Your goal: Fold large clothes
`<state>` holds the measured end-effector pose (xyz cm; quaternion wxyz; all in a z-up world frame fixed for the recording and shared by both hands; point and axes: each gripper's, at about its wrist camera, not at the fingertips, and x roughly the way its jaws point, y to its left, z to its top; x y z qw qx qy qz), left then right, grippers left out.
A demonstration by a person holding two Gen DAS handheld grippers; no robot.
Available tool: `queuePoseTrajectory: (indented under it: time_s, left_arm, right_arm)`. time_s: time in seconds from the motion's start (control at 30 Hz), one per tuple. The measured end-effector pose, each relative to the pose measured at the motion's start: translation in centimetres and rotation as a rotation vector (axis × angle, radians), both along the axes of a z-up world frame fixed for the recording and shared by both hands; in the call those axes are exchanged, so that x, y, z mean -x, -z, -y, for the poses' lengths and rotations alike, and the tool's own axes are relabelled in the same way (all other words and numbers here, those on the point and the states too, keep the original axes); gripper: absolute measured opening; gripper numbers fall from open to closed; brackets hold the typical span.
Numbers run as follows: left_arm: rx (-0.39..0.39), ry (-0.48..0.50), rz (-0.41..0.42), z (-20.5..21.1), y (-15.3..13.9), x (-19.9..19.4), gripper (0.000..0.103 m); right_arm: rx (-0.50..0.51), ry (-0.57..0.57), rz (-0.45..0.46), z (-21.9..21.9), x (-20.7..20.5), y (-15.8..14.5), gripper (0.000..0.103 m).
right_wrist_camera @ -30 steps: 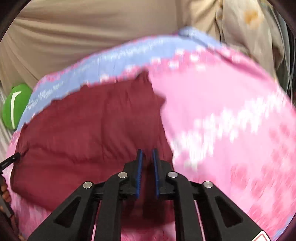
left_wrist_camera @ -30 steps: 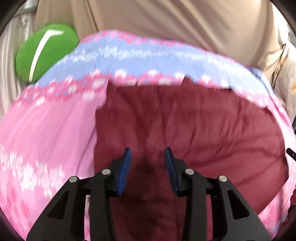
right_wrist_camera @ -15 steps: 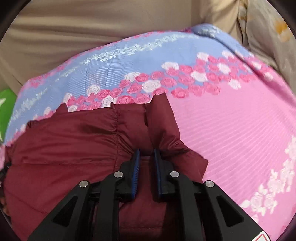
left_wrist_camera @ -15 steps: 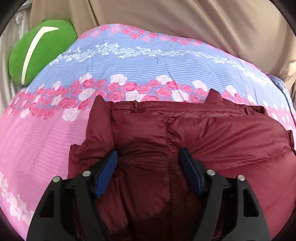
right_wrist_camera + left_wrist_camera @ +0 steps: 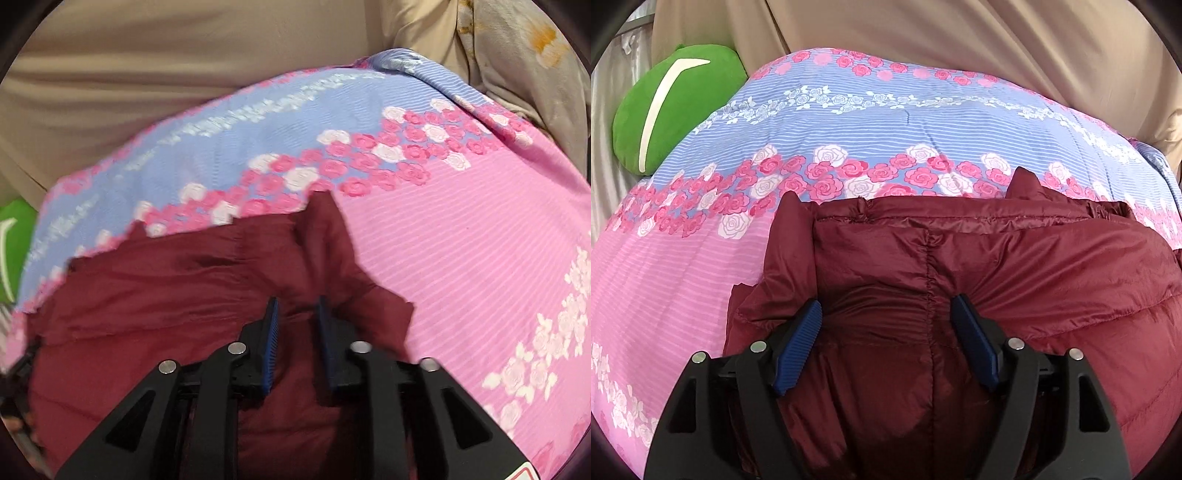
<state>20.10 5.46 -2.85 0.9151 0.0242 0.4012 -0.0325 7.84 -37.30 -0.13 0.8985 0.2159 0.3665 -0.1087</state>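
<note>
A dark red padded jacket (image 5: 960, 266) lies folded on a pink and blue rose-print bedspread (image 5: 849, 122). My left gripper (image 5: 886, 314) is wide open, its blue pads pressed down on the jacket near its left edge, fabric bulging between them. In the right wrist view the jacket (image 5: 166, 295) fills the lower left, with a folded flap (image 5: 332, 236) sticking up toward the roses. My right gripper (image 5: 297, 306) is partly open over the jacket's right edge, with fabric in the gap but loose.
A green cushion (image 5: 672, 107) lies at the bed's far left corner. Beige curtains (image 5: 960, 40) hang behind the bed. A flower-print cloth (image 5: 517, 55) hangs at the far right. Bare bedspread (image 5: 480, 258) lies right of the jacket.
My right gripper has opened from shut and let go of the jacket's edge. My left gripper has stayed open on the jacket. The jacket has settled on the bed.
</note>
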Motion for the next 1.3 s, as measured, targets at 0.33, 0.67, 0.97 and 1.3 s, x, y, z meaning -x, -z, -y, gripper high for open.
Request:
queuePoseTrajectory:
  time_s: [0.33, 0.67, 0.97, 1.3]
  left_arm:
    - [-0.004, -0.004, 0.001, 0.0, 0.1, 0.0, 0.075]
    - [0.012, -0.003, -0.002, -0.4, 0.2, -0.1, 0.079]
    - [0.013, -0.006, -0.004, -0.3, 0.2, -0.1, 0.08]
    - [0.051, 0.01, -0.052, -0.7, 0.4, -1.7, 0.089]
  right_arm:
    - [0.1, -0.365, -0.036, -12.6, -7.9, -1.4, 0.024]
    - [0.147, -0.344, -0.107, -14.3, -9.1, 0.6, 0.025]
    - [0.112, -0.427, -0.096, -17.3, -12.6, -0.8, 0.027]
    - [0.12, -0.348, -0.033, -14.9, -11.2, -0.8, 0.022]
